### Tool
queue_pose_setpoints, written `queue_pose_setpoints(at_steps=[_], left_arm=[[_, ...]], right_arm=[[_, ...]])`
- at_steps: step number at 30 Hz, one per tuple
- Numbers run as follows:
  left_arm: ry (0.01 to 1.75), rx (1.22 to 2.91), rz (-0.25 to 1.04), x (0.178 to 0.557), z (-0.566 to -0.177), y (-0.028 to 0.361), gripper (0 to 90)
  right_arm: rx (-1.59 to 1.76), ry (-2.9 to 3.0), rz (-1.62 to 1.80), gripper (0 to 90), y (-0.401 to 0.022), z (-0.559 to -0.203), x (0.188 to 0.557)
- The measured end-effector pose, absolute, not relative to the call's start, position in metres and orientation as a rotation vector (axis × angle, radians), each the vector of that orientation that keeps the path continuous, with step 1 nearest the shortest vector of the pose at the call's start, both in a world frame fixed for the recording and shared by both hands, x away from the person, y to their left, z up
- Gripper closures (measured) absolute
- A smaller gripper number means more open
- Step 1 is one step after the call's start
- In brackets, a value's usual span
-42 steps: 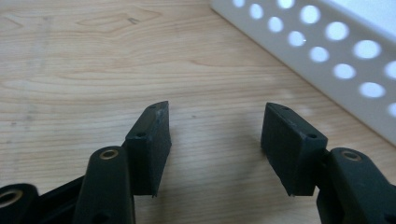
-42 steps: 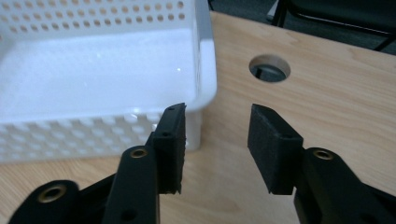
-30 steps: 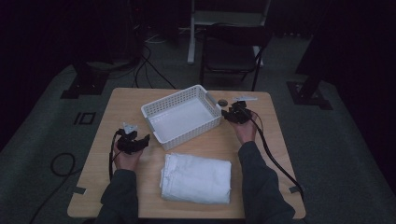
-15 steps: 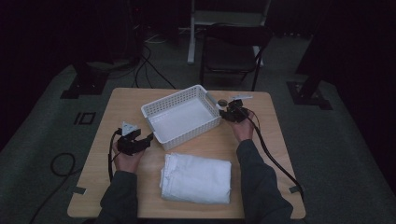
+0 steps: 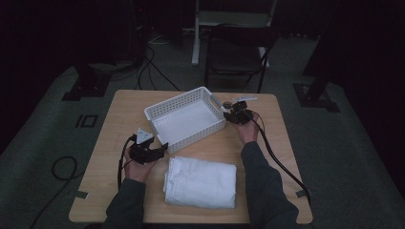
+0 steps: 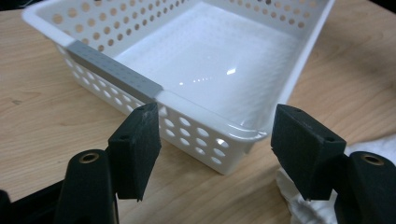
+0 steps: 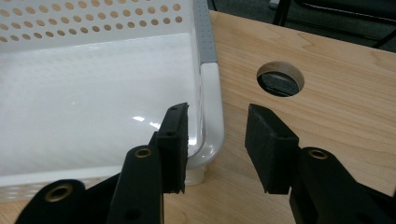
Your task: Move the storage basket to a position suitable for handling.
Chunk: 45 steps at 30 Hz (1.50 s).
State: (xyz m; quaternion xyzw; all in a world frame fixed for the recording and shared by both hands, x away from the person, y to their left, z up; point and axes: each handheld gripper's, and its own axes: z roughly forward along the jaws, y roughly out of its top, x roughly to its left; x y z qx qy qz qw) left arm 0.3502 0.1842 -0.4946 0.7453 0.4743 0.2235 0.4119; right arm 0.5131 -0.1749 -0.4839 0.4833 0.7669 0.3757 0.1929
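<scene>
A white perforated basket (image 5: 186, 119) stands empty in the middle of the wooden table (image 5: 119, 109). A folded white towel (image 5: 200, 182) lies in front of it. My left gripper (image 5: 161, 147) is at the basket's near left corner (image 6: 224, 154). Its jaws have just been opening and stand open on either side of that corner, not touching it. My right gripper (image 7: 217, 116) straddles the basket's right corner rim (image 7: 211, 116), one jaw inside the basket and one outside. Its jaws have just been closing, and a gap still shows between the outer pad (image 7: 268, 147) and the rim.
A round cable hole (image 7: 280, 79) is cut in the table just beyond the right gripper. Small items (image 5: 243, 98) lie at the table's far edge. A grey strip (image 6: 112, 72) runs along the basket's rim. A chair (image 5: 239, 52) stands behind the table.
My left gripper has moved right, up to the basket's near corner. The right hand has barely shifted at the far corner.
</scene>
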Motion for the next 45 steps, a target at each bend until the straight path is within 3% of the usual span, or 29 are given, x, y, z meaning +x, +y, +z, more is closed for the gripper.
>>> queue_pose_setpoints(at_steps=[9,32,38,45], left_arm=[[1.196,1.94,0.62,0.352,-0.5,0.183,36.7],[1.279,1.913,0.535,0.381,-0.511,0.201,51.0],[1.241,1.938,0.545,0.387,-0.51,0.194,57.1],[1.231,1.947,0.543,0.391,-0.51,0.192,65.4]], right_arm=[[1.359,2.16,1.056,62.0,-0.172,-0.484,0.509],[1.325,2.215,0.952,62.2,-0.171,-0.485,0.481],[1.35,2.204,0.952,59.6,-0.169,-0.489,0.486],[1.333,2.218,0.953,62.8,-0.169,-0.488,0.481]])
